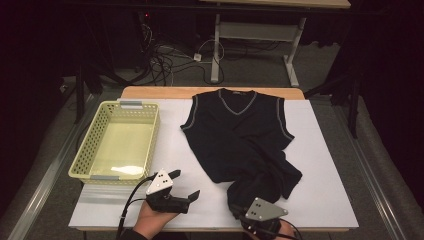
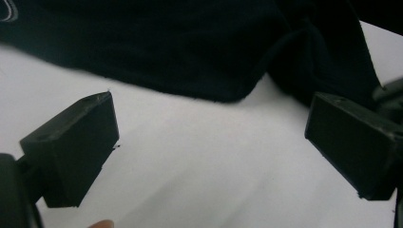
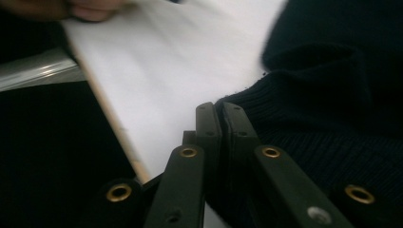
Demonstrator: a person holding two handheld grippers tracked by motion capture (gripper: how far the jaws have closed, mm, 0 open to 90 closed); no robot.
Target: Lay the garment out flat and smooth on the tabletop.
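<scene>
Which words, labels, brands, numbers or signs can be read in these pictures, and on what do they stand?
No text can be read.
Dark knitted sleeveless sweater: no readable label.
Pale yellow-green plastic basket: no lettering.
White table top: plain.
Grey three-cornered plates on each gripper: holes, no markings.

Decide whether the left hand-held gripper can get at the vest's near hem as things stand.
Probably yes: the left hand-held gripper is open, with bare white table between it and the vest hem.

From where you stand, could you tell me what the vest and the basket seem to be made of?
The vest looks like dark knitted fabric, probably wool or cotton: ribbed stitches show in the right gripper view. The basket looks like pale yellow-green moulded plastic, with perforated walls.
</scene>
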